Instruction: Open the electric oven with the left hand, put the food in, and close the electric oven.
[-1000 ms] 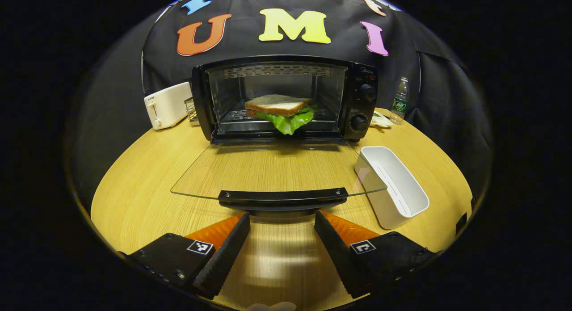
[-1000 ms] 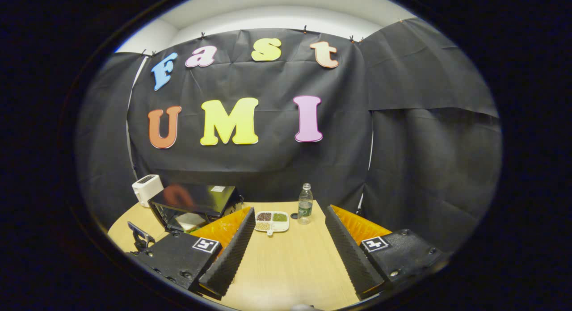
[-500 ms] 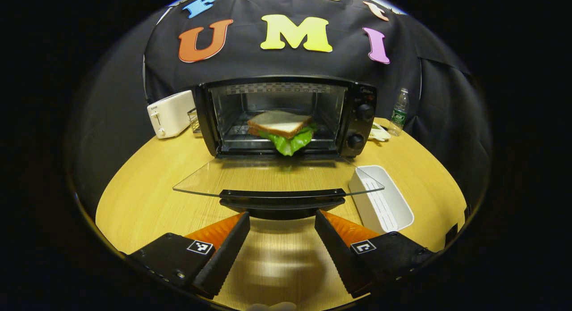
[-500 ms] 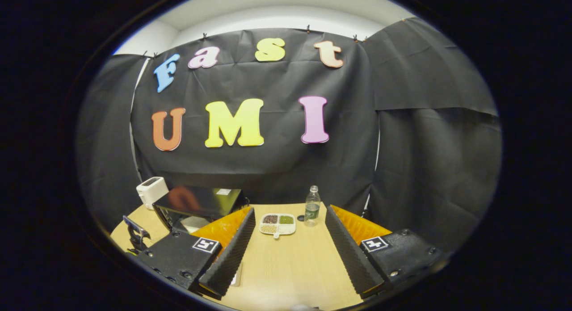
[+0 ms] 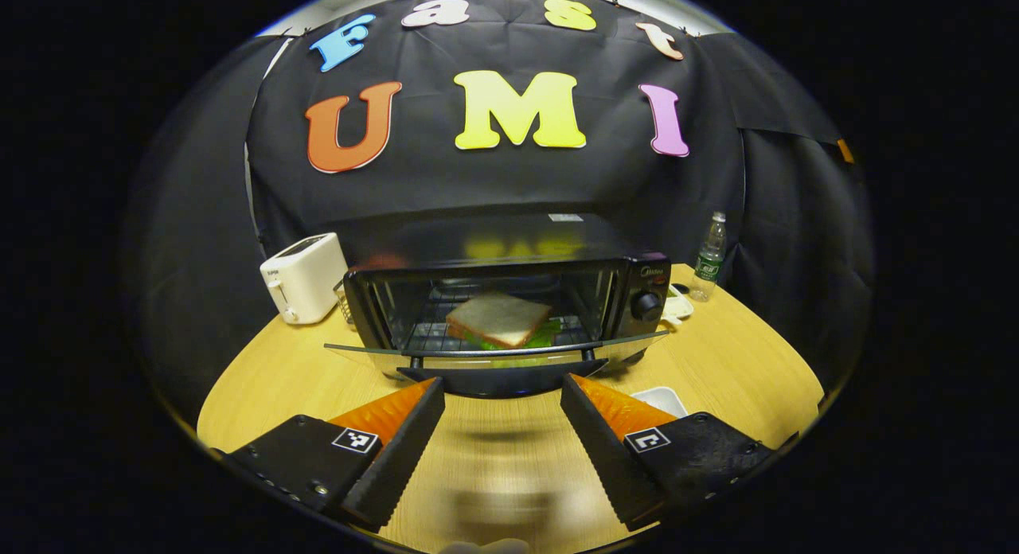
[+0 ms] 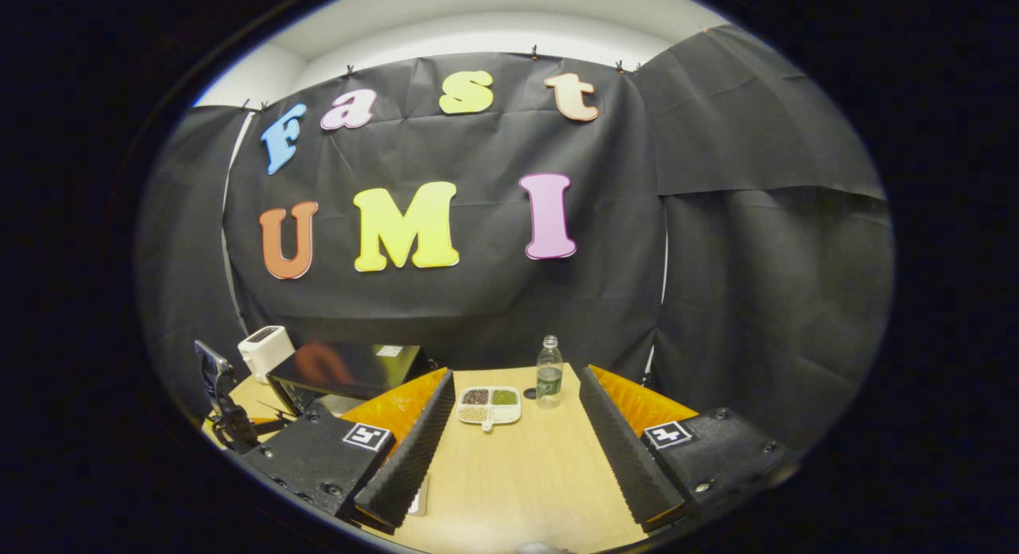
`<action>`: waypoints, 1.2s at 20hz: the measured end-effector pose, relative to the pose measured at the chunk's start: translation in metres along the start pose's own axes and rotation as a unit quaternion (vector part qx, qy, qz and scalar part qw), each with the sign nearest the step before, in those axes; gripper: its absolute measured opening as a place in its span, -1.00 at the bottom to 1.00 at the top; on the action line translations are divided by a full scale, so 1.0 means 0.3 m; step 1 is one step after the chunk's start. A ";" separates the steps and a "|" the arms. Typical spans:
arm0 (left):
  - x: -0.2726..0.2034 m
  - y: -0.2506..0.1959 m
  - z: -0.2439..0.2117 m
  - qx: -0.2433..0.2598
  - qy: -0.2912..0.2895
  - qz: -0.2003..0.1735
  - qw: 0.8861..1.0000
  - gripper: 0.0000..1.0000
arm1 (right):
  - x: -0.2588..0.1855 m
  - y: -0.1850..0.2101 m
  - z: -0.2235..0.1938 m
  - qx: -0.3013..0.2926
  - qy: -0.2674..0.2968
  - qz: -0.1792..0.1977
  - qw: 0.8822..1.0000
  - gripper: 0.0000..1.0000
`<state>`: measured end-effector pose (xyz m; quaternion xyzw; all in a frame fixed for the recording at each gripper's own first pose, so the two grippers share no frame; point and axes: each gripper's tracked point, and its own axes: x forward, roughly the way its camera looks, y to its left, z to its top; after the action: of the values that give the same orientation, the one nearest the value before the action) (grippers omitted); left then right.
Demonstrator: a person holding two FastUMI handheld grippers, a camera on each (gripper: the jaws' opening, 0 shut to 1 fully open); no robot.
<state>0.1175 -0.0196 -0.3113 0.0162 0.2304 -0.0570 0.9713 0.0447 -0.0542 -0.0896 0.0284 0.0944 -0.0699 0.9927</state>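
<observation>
— Lifting that door, is it? The left gripper [image 5: 501, 395] sits just under the black handle [image 5: 501, 377] of the glass door [image 5: 493, 356], jaws spread wide, one finger to each side of the handle's middle and nothing clamped between them.

— Looks that way to me. I'd guess it's set there so the handle rests on the fingers and gets pushed up from below; no grip needed for a hinged flap. I can't tell whether they actually touch it.

— And the food?

— The sandwich [image 5: 497, 317] is already inside the electric oven [image 5: 509, 291], lying on the rack, a bit of green lettuce poking out underneath. The door is part-way up, so closing seems to be all that's left.

— Right gripper [image 6: 513, 450]?

— Held back over the table [image 6: 517, 474], well apart from the oven, jaws wide and empty. Out of the way, I reckon, so the door has room.

— Anything in the path?

— Not really. A white toaster [image 5: 302, 277] stands just left of the oven, a water bottle [image 5: 708, 255] off to the right near the wall, a little divided dish [image 6: 489, 404] beside it, and a white tray [image 5: 657, 399] on the table near the right finger. None sits in the door's swing, as far as I can judge.
</observation>
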 end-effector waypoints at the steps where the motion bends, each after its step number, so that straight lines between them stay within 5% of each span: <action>1: 0.014 0.004 0.027 0.001 -0.008 0.000 1.000 0.93 | 0.004 -0.003 0.000 0.001 0.000 -0.001 1.000 0.89; 14: 0.148 -0.008 0.194 0.001 -0.050 -0.005 0.999 0.92 | 0.017 -0.007 0.014 0.001 -0.001 -0.001 1.000 0.89; 24: -0.033 0.020 0.288 -0.004 -0.078 0.008 0.997 0.92 | -0.022 0.049 0.088 -0.008 -0.020 0.022 1.000 0.89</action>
<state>0.1479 -0.0176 -0.2294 0.0100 0.1544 -0.0491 0.9867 0.0453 -0.0407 -0.0619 0.0205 0.0741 -0.0482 0.9959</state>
